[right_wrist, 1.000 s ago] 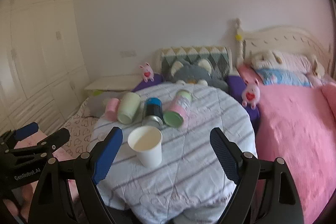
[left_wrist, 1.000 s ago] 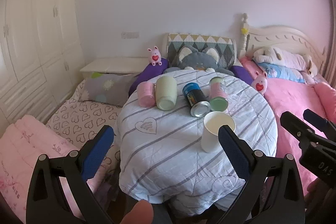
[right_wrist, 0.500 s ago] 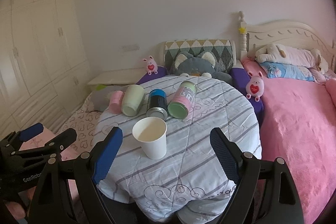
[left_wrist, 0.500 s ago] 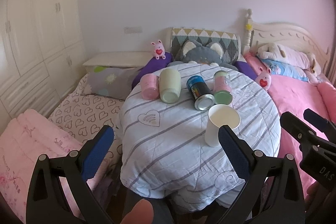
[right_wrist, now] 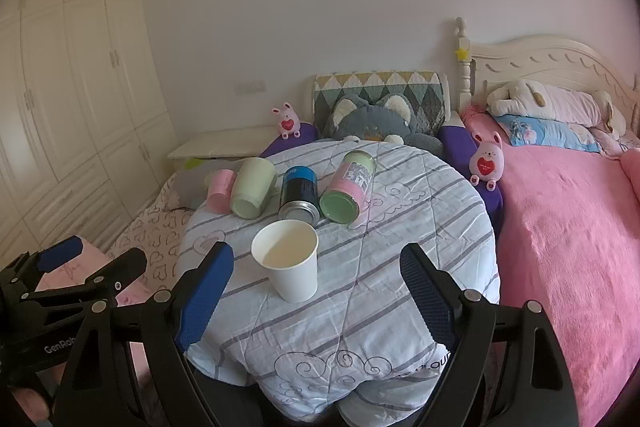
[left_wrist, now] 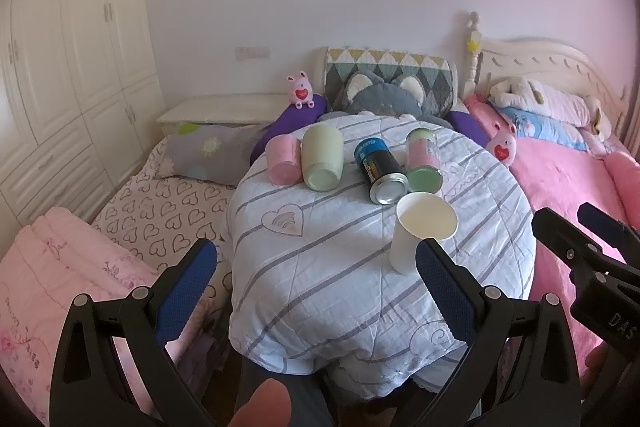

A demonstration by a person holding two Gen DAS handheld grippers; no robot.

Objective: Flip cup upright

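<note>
A white paper cup (left_wrist: 421, 231) stands upright, mouth up, on the round table covered with a striped cloth (left_wrist: 320, 267); it also shows in the right wrist view (right_wrist: 289, 259). My left gripper (left_wrist: 316, 275) is open and empty, held back from the table's near edge, with the cup just beyond its right finger. My right gripper (right_wrist: 316, 279) is open and empty, with the cup between its fingers' lines but farther off. Each gripper shows at the edge of the other's view.
Behind the cup lie a pink cup (left_wrist: 282, 159), a pale green cup (left_wrist: 322, 159), a dark blue can (left_wrist: 378, 171) and a pink-and-green can (left_wrist: 424, 161), all on their sides. A pink bed (right_wrist: 568, 227) is on the right, bedding and cupboards on the left.
Both grippers have drawn closer to the table and tilted slightly; the cup appears larger and nearer in the right wrist view. The cup and the other items have not moved.
</note>
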